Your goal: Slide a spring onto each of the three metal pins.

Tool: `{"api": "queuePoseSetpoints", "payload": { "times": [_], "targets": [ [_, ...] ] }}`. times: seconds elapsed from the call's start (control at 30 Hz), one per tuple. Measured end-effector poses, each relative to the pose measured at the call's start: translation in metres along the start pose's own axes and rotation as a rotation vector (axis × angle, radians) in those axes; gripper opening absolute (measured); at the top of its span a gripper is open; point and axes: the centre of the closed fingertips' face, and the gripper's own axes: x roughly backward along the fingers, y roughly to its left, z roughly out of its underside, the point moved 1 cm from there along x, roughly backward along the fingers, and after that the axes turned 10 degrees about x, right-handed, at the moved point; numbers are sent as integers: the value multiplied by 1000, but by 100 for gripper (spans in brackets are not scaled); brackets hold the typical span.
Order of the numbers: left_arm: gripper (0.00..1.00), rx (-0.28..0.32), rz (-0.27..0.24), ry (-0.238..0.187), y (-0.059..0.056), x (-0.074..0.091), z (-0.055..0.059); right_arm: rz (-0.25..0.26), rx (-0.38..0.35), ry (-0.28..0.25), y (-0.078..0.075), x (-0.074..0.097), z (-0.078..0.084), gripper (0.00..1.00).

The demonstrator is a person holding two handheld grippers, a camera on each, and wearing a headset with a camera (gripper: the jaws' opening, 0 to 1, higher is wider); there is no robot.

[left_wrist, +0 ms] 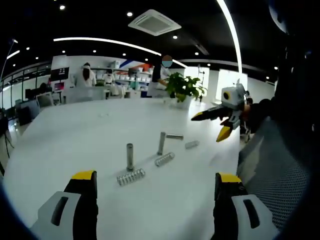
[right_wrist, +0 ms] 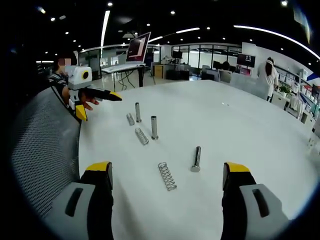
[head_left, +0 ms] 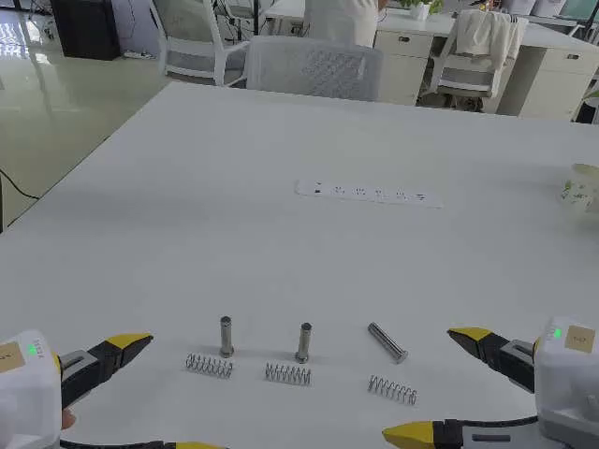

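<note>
Three metal pins stand in a row near the table's front edge. The left pin (head_left: pixel 226 337) and the middle pin (head_left: pixel 303 342) are upright; the right pin (head_left: pixel 387 342) lies on its side. A spring lies flat in front of each: left spring (head_left: pixel 209 366), middle spring (head_left: pixel 287 374), right spring (head_left: pixel 392 390). My left gripper (head_left: pixel 168 393) is open, left of the row and holding nothing. My right gripper (head_left: pixel 426 383) is open to the right of the lying pin (right_wrist: pixel 196 159), with the nearest spring (right_wrist: pixel 167 176) ahead of its jaws. The left gripper view shows the upright pin (left_wrist: pixel 130 156) and spring (left_wrist: pixel 131 176).
A white power strip (head_left: pixel 368 194) lies mid-table, beyond the pins. A patterned cup (head_left: pixel 582 187) sits at the right edge. White mesh chairs (head_left: pixel 314 67) stand at the far side of the white table (head_left: pixel 187 215).
</note>
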Motion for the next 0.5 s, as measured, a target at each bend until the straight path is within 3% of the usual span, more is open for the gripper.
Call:
{"api": "queuePoseSetpoints", "payload": {
  "times": [0.5],
  "targets": [
    [94,0,-1,-3,-1,1,-1,3,2,1,-1,0,0,91]
  ]
}}
